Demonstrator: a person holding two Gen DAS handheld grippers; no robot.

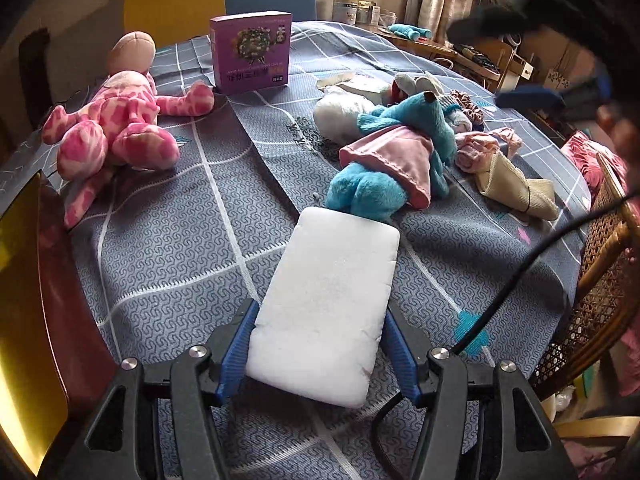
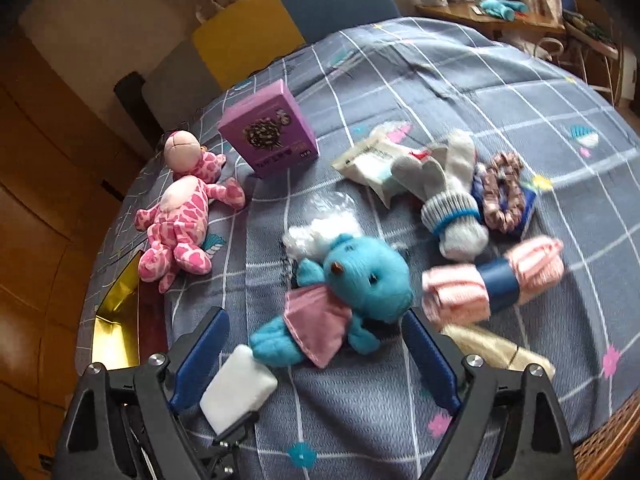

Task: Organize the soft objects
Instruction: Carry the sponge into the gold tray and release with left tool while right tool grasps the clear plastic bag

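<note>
**White sponge clamped in the left gripper, right gripper wide over the blue plush**

Where the grey-blue checked cloth covers the round table, the soft things lie in two loose groups, and everything else sits on or around it. Behind the far edge stands a chair with a yellow and blue back.

Largest of the toys, the pink spotted plush lies sprawled near the left edge, well apart from the rest. A purple box stands upright just beyond its outstretched limb.

Next in size, the blue plush in a pink dress lies near the middle, touching a crumpled white plastic bag at its head. To its right are a roll of pink striped cloth with a blue band, a bundle of white socks with a blue tie, a cream cloth and a patterned scrunchie, all close together.

Between its blue pads the left gripper holds a white rectangular sponge by its long sides, raised above the cloth, its far end toward the blue plush's feet.

Spread wide with nothing gripped, the right gripper hangs above the cloth, with the blue plush's lower body lying between and beyond its fingers.
</note>
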